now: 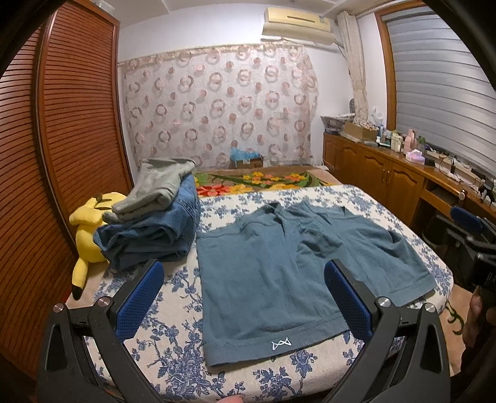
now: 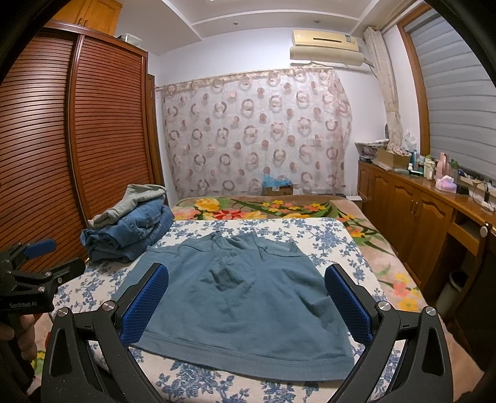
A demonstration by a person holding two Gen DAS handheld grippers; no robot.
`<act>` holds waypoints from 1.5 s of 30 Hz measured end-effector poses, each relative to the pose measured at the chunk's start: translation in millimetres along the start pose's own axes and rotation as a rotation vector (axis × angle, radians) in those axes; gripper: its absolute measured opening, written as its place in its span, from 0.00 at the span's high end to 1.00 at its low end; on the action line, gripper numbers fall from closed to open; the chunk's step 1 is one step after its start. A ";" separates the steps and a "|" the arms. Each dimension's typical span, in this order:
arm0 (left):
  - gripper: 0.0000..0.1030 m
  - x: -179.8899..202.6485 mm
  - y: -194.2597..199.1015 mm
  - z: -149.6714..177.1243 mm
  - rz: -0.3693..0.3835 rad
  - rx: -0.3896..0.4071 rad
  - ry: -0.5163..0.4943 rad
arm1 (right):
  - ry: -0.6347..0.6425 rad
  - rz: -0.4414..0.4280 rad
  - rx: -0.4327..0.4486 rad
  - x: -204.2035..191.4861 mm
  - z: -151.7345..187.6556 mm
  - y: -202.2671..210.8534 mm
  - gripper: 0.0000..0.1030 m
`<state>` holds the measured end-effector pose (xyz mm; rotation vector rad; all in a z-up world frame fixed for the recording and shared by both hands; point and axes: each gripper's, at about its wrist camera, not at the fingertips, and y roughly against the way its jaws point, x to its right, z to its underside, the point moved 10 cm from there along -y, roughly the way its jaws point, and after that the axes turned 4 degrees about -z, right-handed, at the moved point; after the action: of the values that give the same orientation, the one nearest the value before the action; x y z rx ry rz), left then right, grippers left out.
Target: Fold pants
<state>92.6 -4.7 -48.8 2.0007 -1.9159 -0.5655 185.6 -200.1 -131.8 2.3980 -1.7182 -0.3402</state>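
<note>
Blue-padded fingers of the left hand-held gripper stand spread wide at the bottom of the left wrist frame, released and grasping nothing; the teal shorts lie between and beyond them in the picture. The right hand-held gripper is likewise spread apart and empty at the bottom of the right wrist frame, with its two pads either side of the shorts' near edge in that picture. Whether either gripper touches the cloth cannot be told.

The shorts lie spread flat in the middle of both frames on a blue-and-white floral sheet that covers the near part of the bed. A small white logo shows on the band at the lower centre of the left wrist frame. Some wrinkles sit near the middle of the fabric.

At centre left of the left wrist frame, just beside the shorts, is a stack of folded denim jeans with a folded grey garment on top. A yellow plush toy lies further left, against the slatted wooden wardrobe. Beyond the sheet a bright flowered blanket covers the far part of the bed. A wooden cabinet crowded with bottles runs along the right side, and an air conditioner hangs at upper centre above a circle-patterned curtain.
</note>
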 end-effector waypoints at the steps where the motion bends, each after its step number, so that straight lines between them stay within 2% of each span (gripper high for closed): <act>1: 0.00 -0.4 -1.3 0.6 0.002 -0.003 0.000 | -0.005 0.002 -0.003 2.9 0.8 -0.8 0.02; 13: 0.00 8.4 -30.6 25.2 0.037 -0.071 -0.011 | -0.012 0.040 -0.033 11.6 4.9 -11.7 0.02; 27: 0.00 25.8 -72.1 37.4 0.100 -0.144 -0.091 | 0.041 0.066 -0.088 33.9 4.2 -28.0 0.02; 36: 0.00 30.3 -90.9 43.1 0.146 -0.200 -0.092 | 0.021 0.033 -0.209 64.4 2.2 -59.1 0.03; 38: 0.00 31.5 -92.7 45.6 0.151 -0.210 -0.091 | 0.005 0.020 -0.243 72.9 1.7 -67.4 0.08; 40: 0.00 33.7 -94.8 47.7 0.152 -0.216 -0.094 | -0.018 0.004 -0.277 78.1 0.7 -75.1 0.19; 41: 0.00 34.4 -95.2 48.6 0.153 -0.218 -0.095 | -0.029 -0.006 -0.294 82.7 1.2 -77.7 0.28; 43: 0.00 35.3 -95.7 49.8 0.154 -0.222 -0.097 | -0.050 -0.018 -0.327 86.3 1.5 -85.7 0.40; 45: 0.00 35.2 -96.6 50.1 0.153 -0.223 -0.096 | -0.062 -0.030 -0.357 88.7 2.1 -91.5 0.57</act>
<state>153.6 -32.2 -141.6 1.7015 -1.9441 -0.8076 295.6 -254.9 -166.0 2.1739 -1.4956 -0.6700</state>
